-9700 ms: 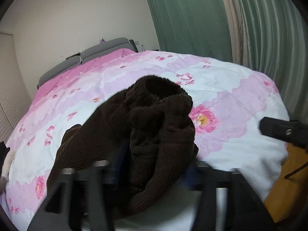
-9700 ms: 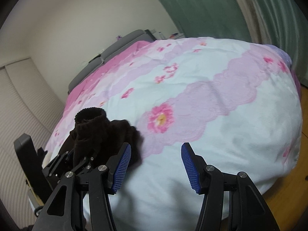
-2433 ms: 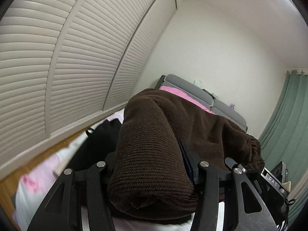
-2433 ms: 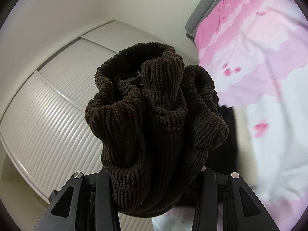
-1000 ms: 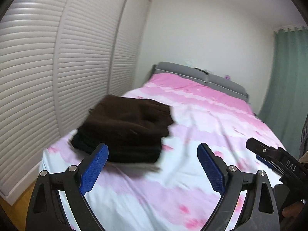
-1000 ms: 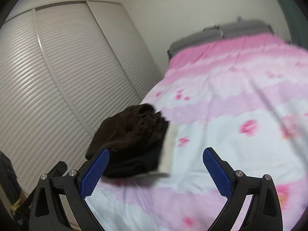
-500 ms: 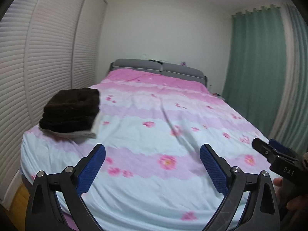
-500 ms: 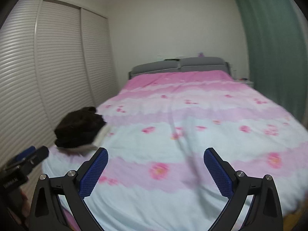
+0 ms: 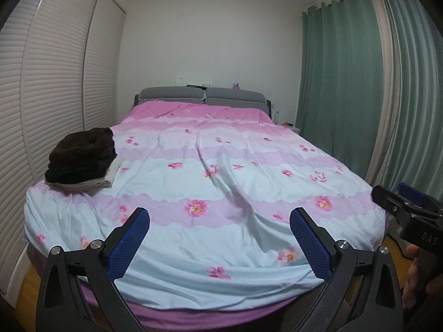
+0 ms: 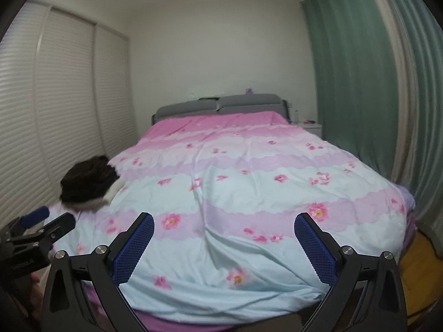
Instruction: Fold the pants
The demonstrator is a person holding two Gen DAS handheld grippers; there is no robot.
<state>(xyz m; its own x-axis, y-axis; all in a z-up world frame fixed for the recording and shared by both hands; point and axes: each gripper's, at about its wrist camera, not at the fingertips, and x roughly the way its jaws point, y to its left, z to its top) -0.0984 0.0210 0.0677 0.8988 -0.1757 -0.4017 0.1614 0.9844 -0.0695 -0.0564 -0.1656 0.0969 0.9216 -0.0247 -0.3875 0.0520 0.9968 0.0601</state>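
Pants (image 9: pixel 81 157) now stacked, both grippers empty

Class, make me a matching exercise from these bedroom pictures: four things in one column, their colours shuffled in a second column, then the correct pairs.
Things:
1. pants
2. curtain
3. headboard
4. pads of the left tongs

Colours:
A. blue
B. grey
C. dark brown
D. green

Pairs: 1-C, 2-D, 3-B, 4-A
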